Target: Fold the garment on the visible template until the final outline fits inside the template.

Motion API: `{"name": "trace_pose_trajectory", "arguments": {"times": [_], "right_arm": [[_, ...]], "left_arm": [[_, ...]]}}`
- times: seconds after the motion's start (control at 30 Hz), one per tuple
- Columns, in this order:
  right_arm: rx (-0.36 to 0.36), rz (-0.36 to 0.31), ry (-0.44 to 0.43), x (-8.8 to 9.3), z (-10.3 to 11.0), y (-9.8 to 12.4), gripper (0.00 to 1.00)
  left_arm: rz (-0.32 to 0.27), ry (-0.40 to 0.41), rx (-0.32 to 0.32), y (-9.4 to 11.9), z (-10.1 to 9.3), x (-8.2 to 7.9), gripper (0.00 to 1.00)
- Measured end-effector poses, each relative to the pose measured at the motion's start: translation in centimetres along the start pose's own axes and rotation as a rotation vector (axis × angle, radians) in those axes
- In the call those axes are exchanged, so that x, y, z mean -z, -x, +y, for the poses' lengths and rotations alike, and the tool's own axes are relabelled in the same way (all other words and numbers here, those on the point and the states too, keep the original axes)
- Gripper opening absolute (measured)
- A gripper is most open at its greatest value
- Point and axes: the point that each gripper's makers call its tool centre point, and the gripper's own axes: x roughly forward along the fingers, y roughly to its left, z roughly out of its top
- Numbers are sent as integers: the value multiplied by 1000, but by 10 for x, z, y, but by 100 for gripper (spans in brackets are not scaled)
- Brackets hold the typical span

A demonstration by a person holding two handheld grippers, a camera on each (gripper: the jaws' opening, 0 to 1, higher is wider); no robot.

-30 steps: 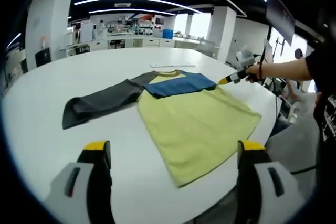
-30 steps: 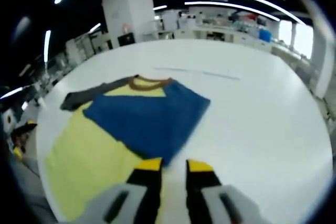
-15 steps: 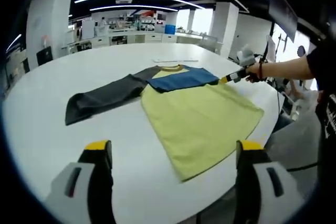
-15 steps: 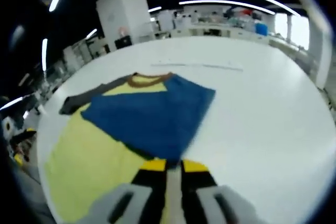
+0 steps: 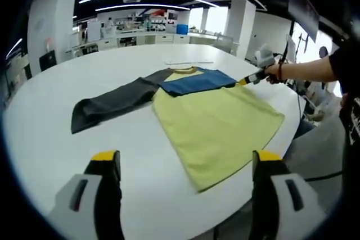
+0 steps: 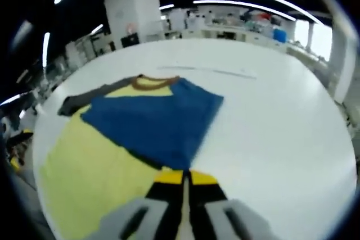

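While my left gripper [image 5: 185,167] hangs with jaws wide apart near the table [image 5: 45,127] edge, my right gripper [image 6: 182,179] has its jaws pressed together at the blue sleeve [image 6: 152,122], folded over the yellow shirt [image 5: 216,125] lying mid-table.

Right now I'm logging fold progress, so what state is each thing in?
garment: flat on the table, partly folded.
blue sleeve: folded across the chest.
grey sleeve: spread out, unfolded.
right gripper: jaws shut at the blue sleeve's edge.
left gripper: jaws open, above the table, holding nothing.
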Motion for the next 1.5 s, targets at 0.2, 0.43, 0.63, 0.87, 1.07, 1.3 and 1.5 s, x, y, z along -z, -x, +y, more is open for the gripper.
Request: {"name": "trace_pose_trajectory", "arguments": {"times": [0.2, 0.43, 0.63, 0.87, 1.07, 1.3, 1.5], "right_arm": [[52, 19, 98, -2, -15, -3, 0], [94, 35, 209, -4, -23, 1, 0], [90, 22, 118, -6, -19, 5, 0], [44, 11, -190, -1, -12, 11, 6], [23, 3, -216, -2, -11, 4, 9], [23, 15, -202, 2, -9, -3, 0], [64, 33, -110, 6, -13, 3, 0]], "left_arm": [[-3, -4, 1, -1, 1, -2, 95], [3, -3, -3, 0, 2, 1, 95], [7, -2, -7, 1, 3, 2, 95], [5, -1, -13, 1, 6, 2, 95], [4, -2, -14, 2, 8, 3, 95], [14, -11, -23, 4, 10, 5, 94], [14, -6, -33, 4, 11, 5, 94]]}}
